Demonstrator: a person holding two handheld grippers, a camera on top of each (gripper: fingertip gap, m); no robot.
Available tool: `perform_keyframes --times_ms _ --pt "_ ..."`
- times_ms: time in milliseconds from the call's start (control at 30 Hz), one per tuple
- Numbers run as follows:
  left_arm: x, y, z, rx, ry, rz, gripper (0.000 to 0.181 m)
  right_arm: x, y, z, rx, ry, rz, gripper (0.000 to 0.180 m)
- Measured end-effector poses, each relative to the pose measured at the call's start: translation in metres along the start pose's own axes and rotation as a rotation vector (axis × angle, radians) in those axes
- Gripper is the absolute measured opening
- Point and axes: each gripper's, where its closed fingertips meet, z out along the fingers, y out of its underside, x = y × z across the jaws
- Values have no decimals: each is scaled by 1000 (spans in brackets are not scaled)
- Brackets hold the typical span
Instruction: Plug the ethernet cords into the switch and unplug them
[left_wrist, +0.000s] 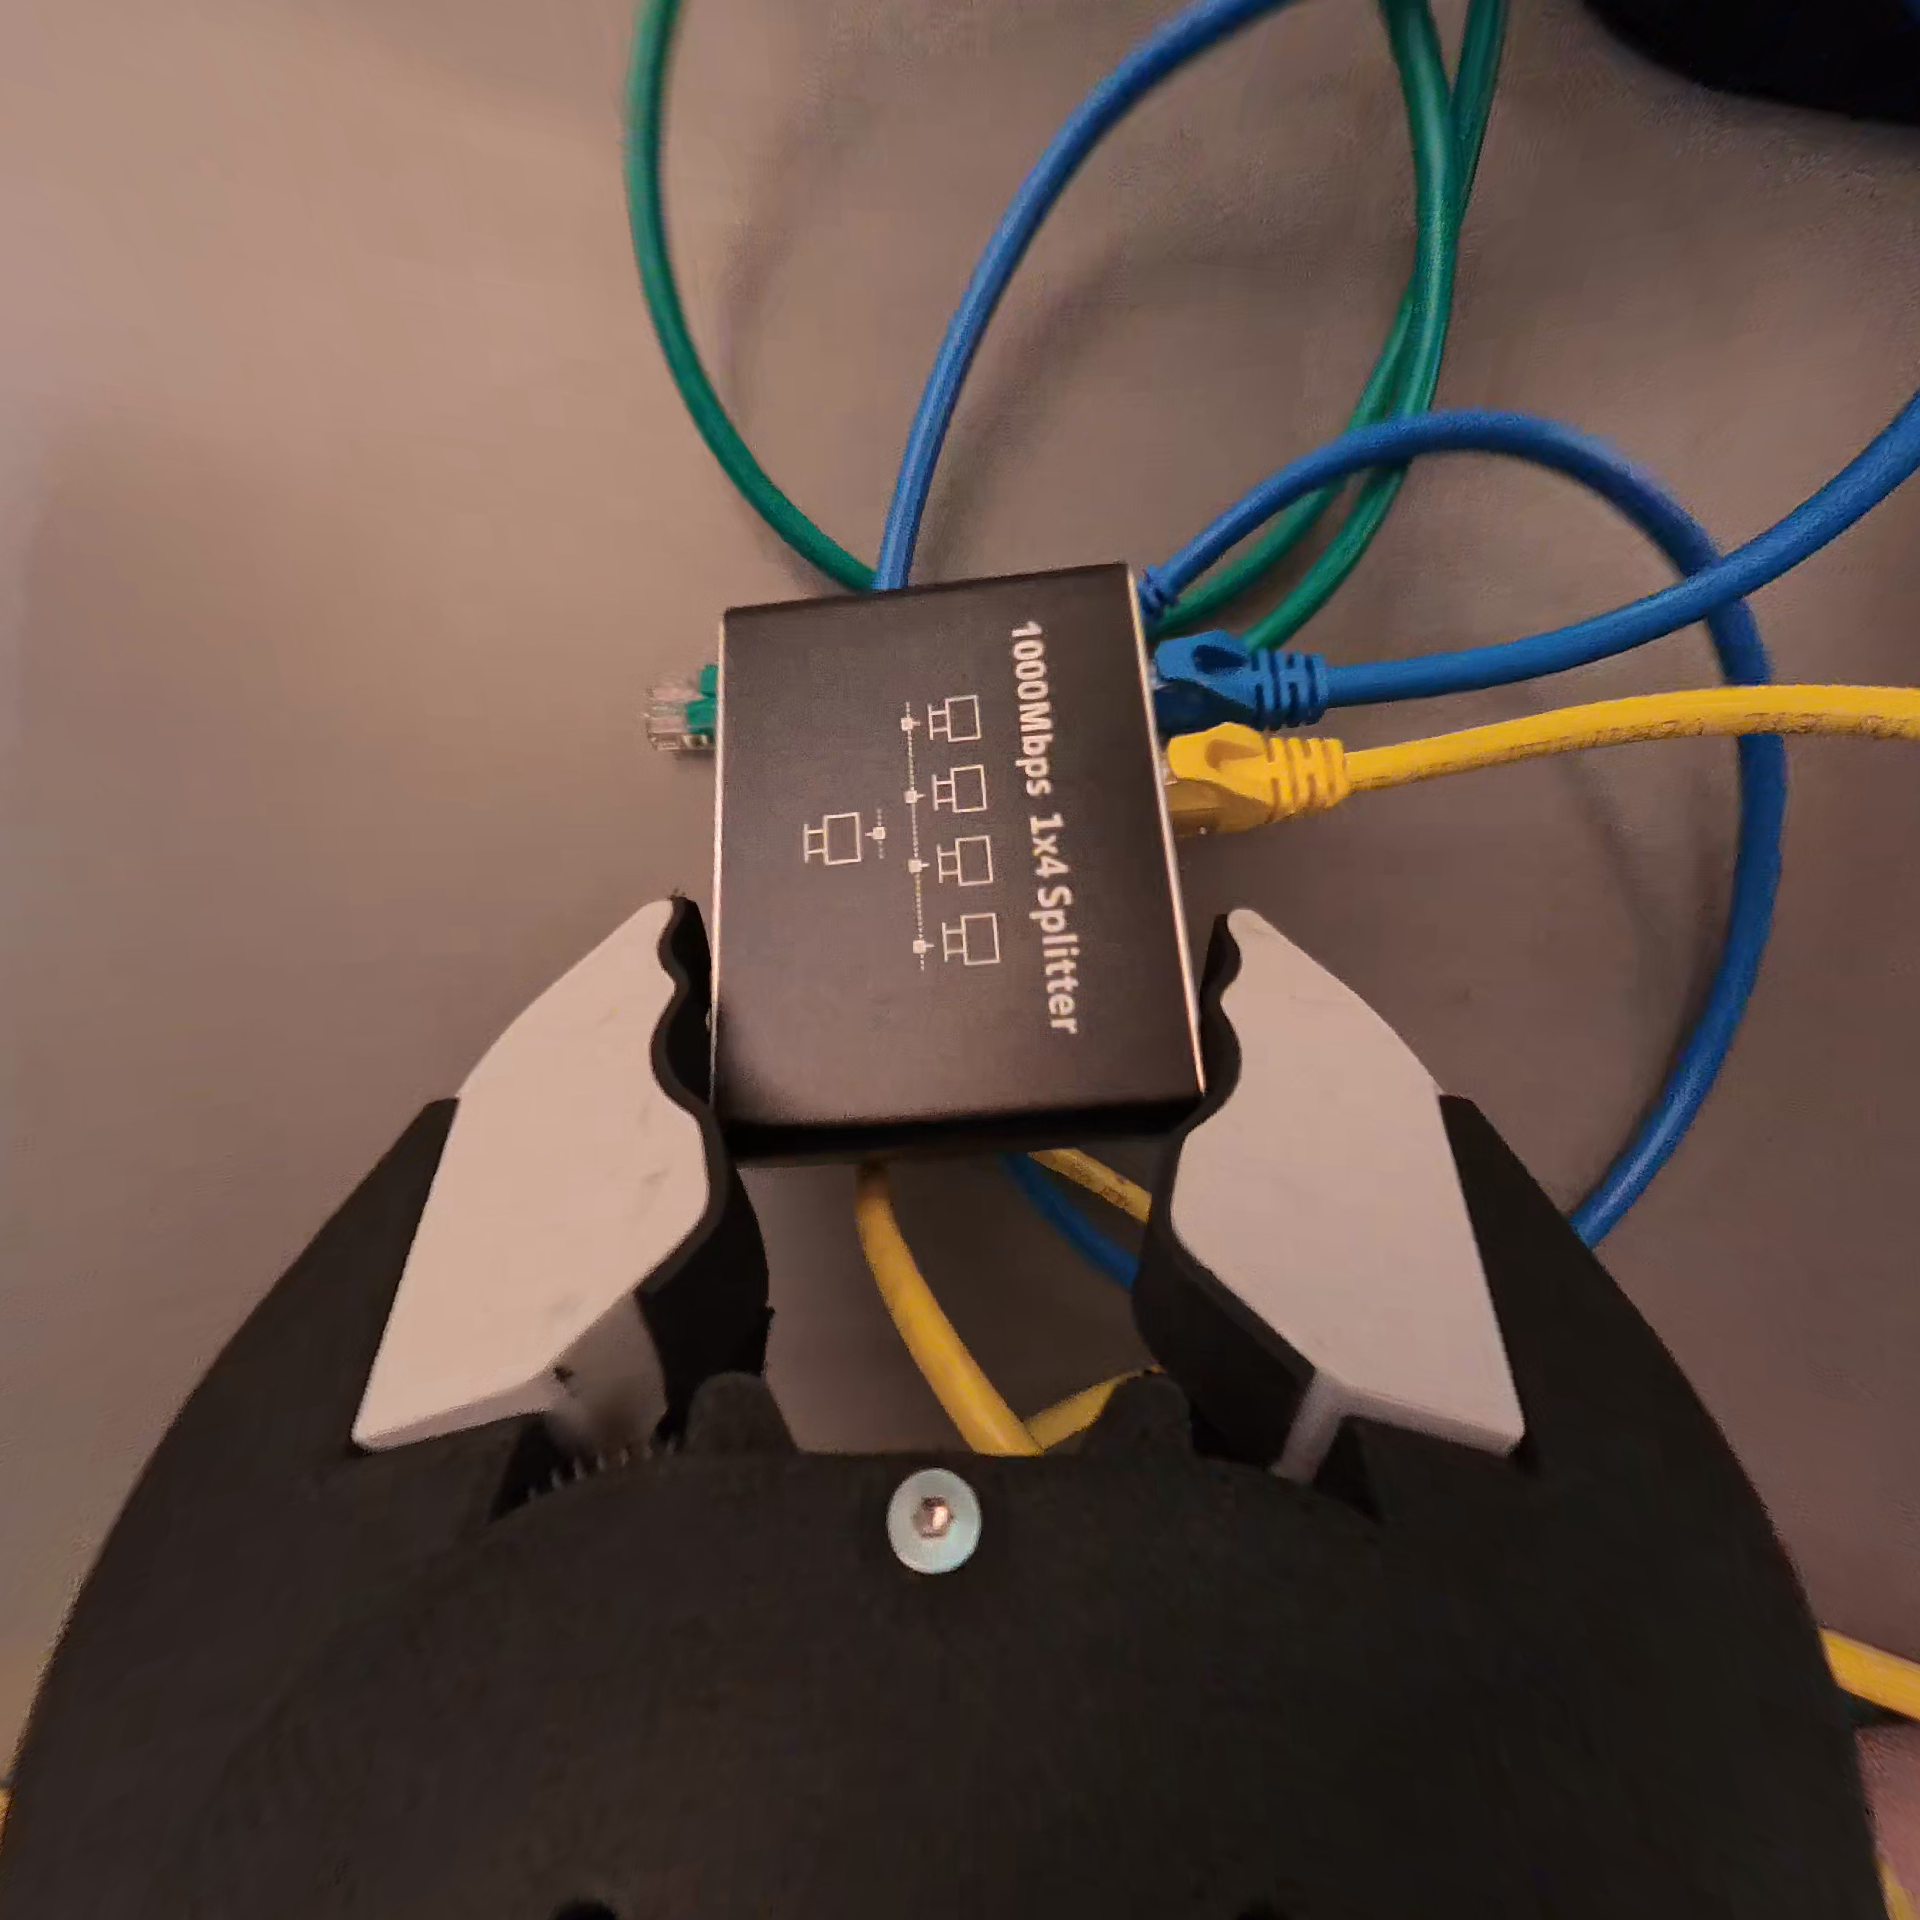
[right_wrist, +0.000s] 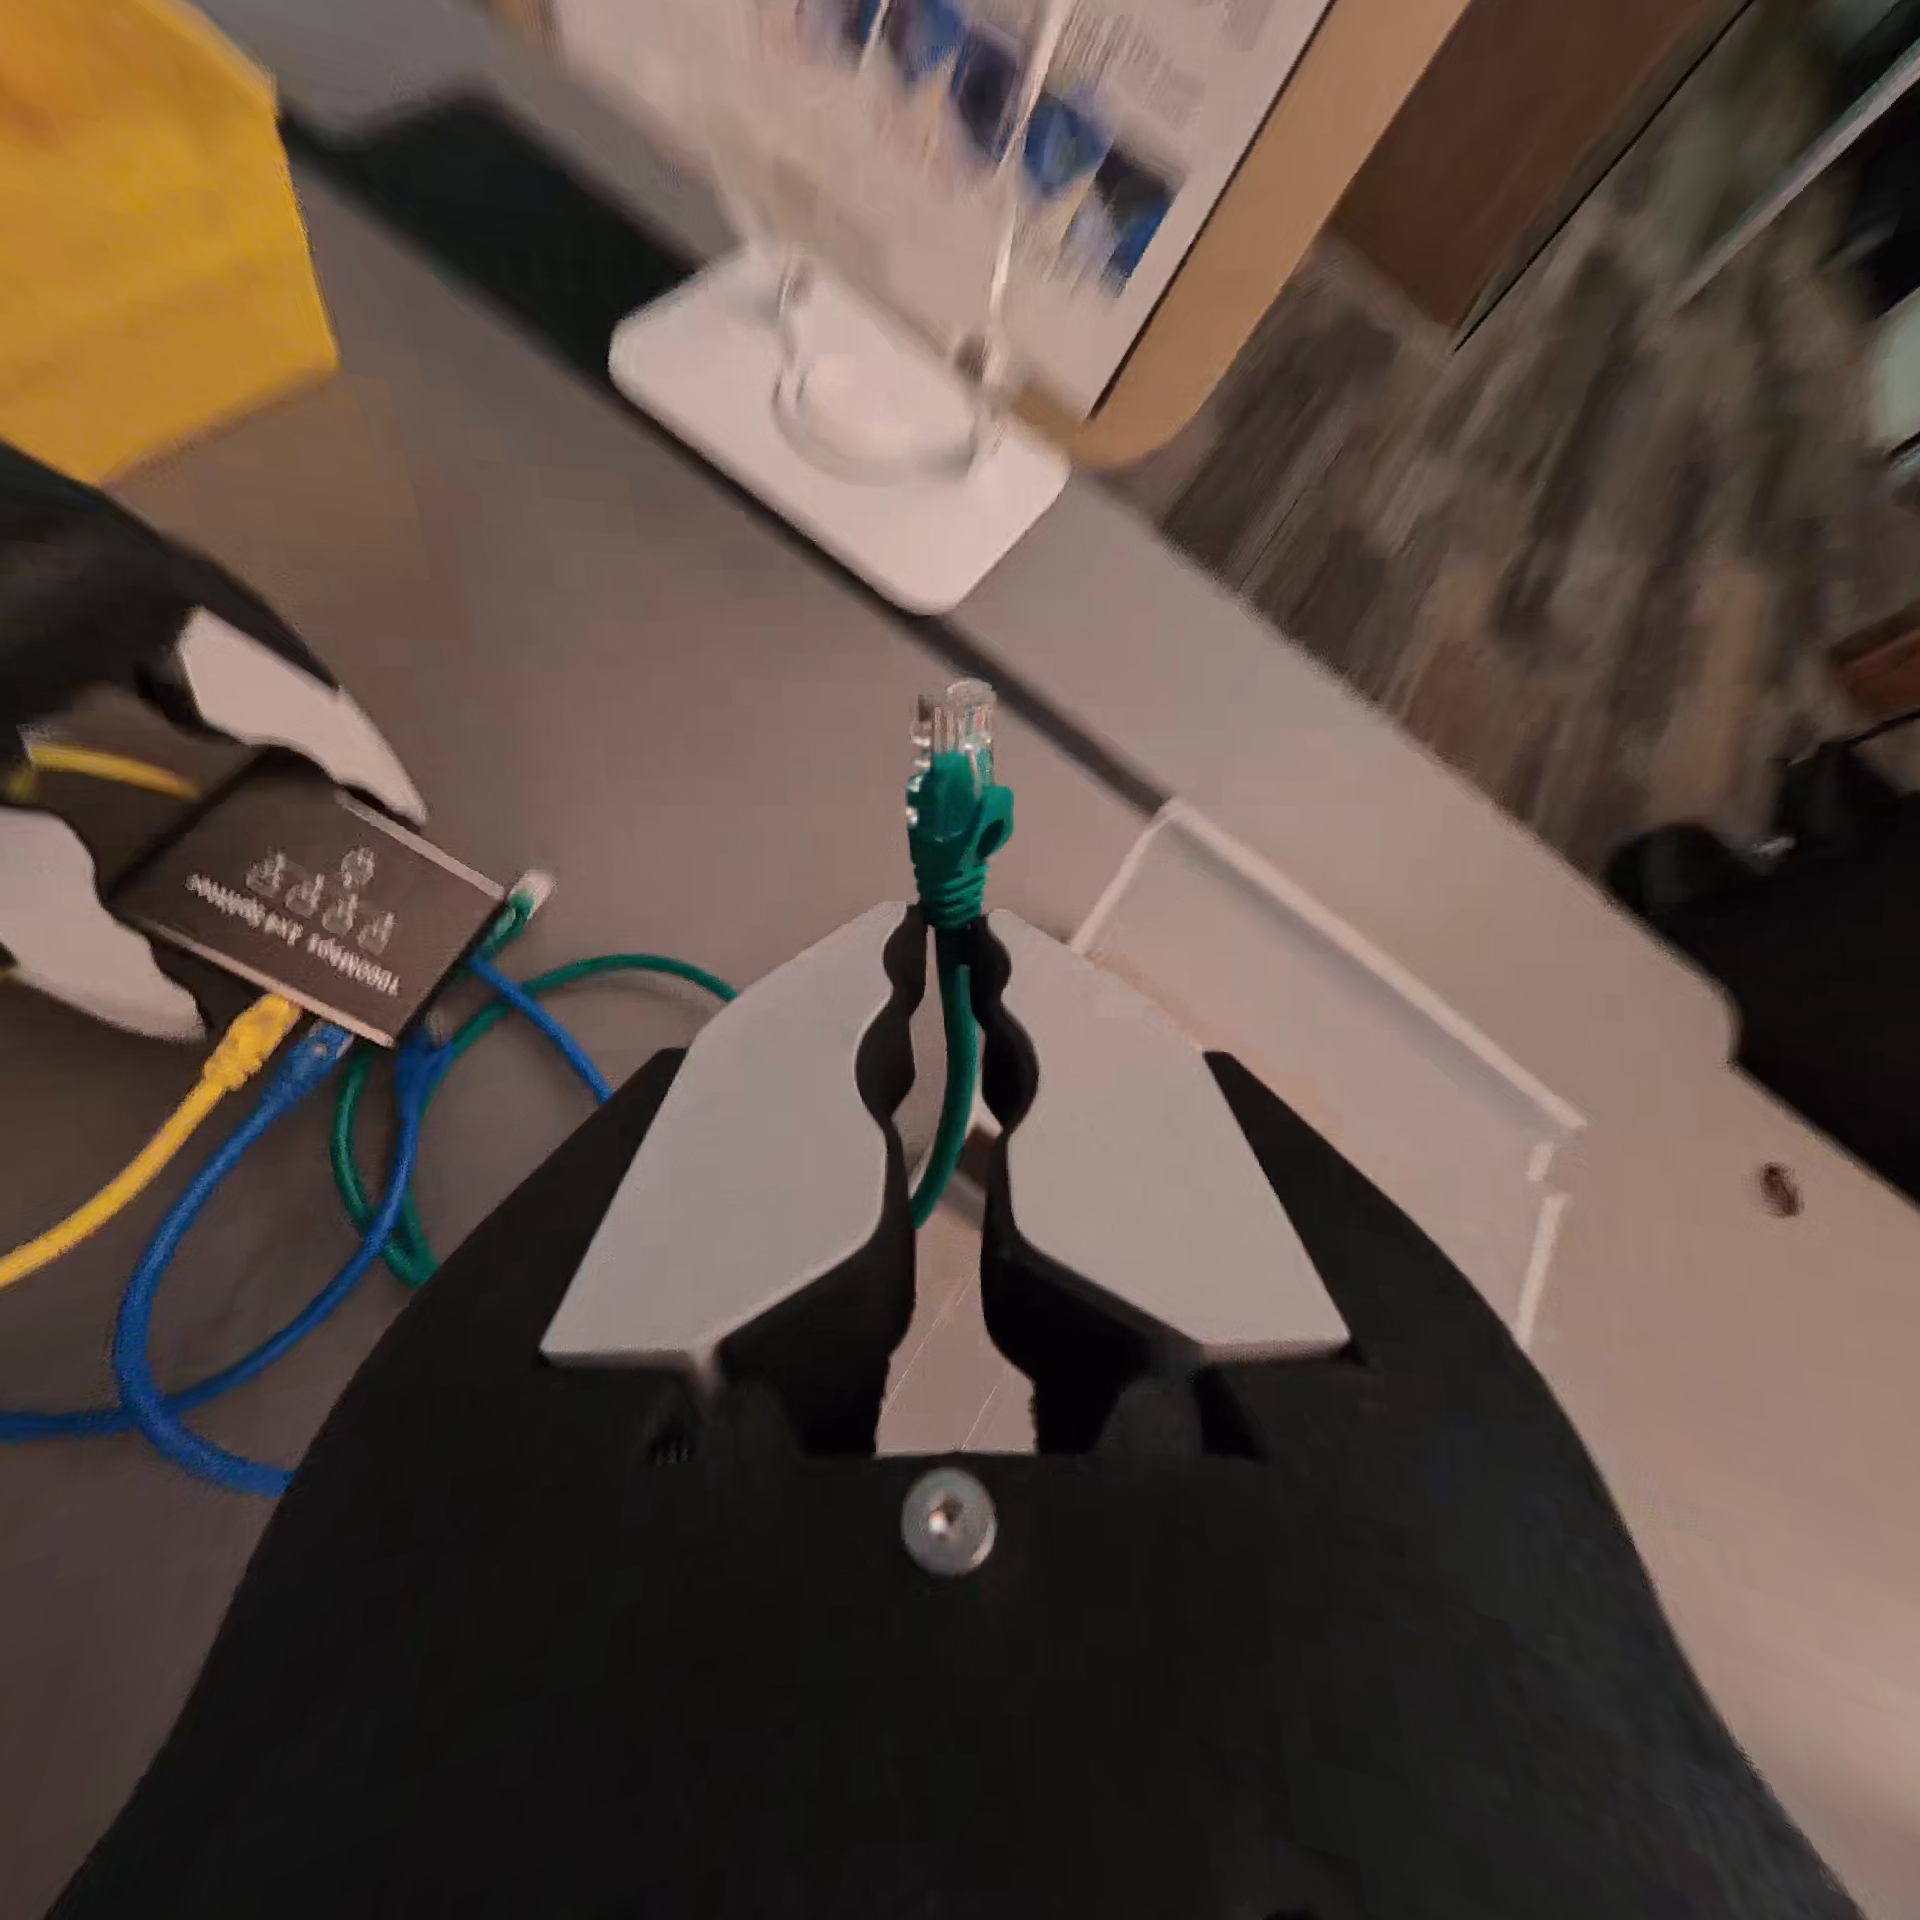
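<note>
The left gripper (left_wrist: 961, 935) clamps the black switch (left_wrist: 935, 831) by its two long sides, its fingers (left_wrist: 582, 1143) spread to about the width of the box and pressing on the near half of it. In the right wrist view the same gripper (right_wrist: 208, 821) and switch (right_wrist: 312, 914) show at the left edge.

On the side of the switch by the right finger, a blue cord (left_wrist: 1236, 681) and a yellow cord (left_wrist: 1257, 779) are plugged in next to each other, the blue one farther from the gripper. A second blue cord (left_wrist: 1153, 592) enters at the far corner of that side. On the opposite side a green plug (left_wrist: 681, 707) with a clear tip sticks out from behind the switch's edge; whether it sits in a port cannot be told. Green, blue and yellow loops lie on the grey table (left_wrist: 312, 520) behind and under the switch.

The right gripper (right_wrist: 951, 914) is nearly closed, its fingers pinching a green cord (right_wrist: 956, 1039) just below the ribbed boot. The plug (right_wrist: 951, 790) stands upright above the fingertips, its clear end uppermost, well apart from the switch. The cord drops between the fingers and runs to the green loop (right_wrist: 623, 971) beside the switch.

Beyond the right gripper stand a blurred clear glass (right_wrist: 883, 312) on a white base (right_wrist: 966, 540), a yellow object (right_wrist: 135, 208) at the upper left, and a clear plastic piece (right_wrist: 1330, 987) at the right.
</note>
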Motion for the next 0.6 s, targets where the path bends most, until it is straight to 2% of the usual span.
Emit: perform_keyframes --times_ms 33,167,300,400,600 --pt "-2 3 1 -15 -6 -13 90 7 -12 -15 80 39 -11 8" --pt "-9 23 -3 -105 -24 -98 90 24 -51 -65 370 202 -93 8" --pt "-3 46 -17 -204 -27 -123 90 29 -73 -96 562 304 -139 8" --pt "-1 58 -15 -279 -37 -118 90 24 -79 -104 606 313 -149 8" --pt "-4 49 -9 -237 -10 -169 91 16 -77 -79 541 284 -198 8"
